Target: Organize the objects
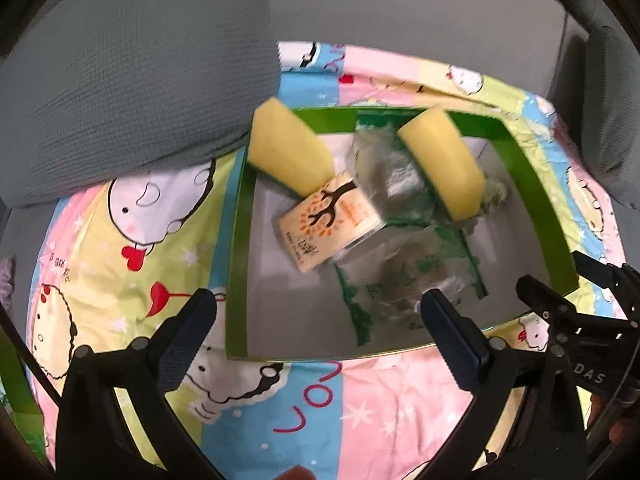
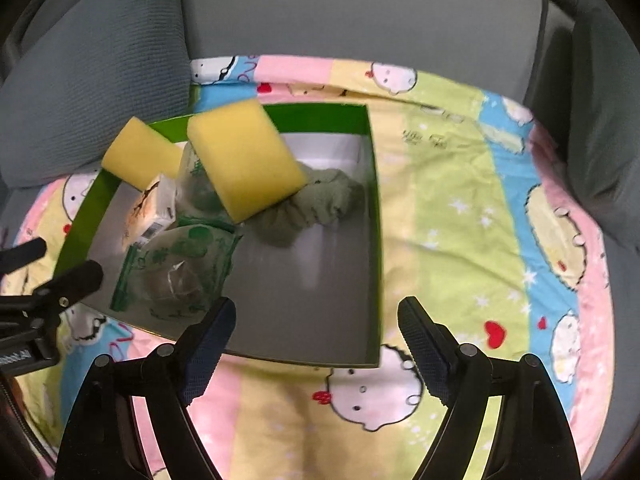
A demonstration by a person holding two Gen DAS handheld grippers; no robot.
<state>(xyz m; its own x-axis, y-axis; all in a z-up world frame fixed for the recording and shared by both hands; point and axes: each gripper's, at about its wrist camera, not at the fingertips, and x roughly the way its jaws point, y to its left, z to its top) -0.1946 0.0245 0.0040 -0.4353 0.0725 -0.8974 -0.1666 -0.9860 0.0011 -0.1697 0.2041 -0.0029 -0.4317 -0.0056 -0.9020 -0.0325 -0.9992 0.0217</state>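
Where right wrist looks: green cloth (image 2: 320, 200)

Home: sofa (image 2: 340, 12) w/ cartoon sheet (image 2: 460, 184)

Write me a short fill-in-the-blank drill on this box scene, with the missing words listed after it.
1. The shallow box with the green rim holds ___ yellow foam sponges.
2. The bunched sage-green cloth lies ___ the box.
3. The cream carton printed with a tree leans against the clear plastic bags with ___ print.
4. The left gripper and the right gripper both have their fingers ___, holding nothing.

Missing words: two; inside; green; open
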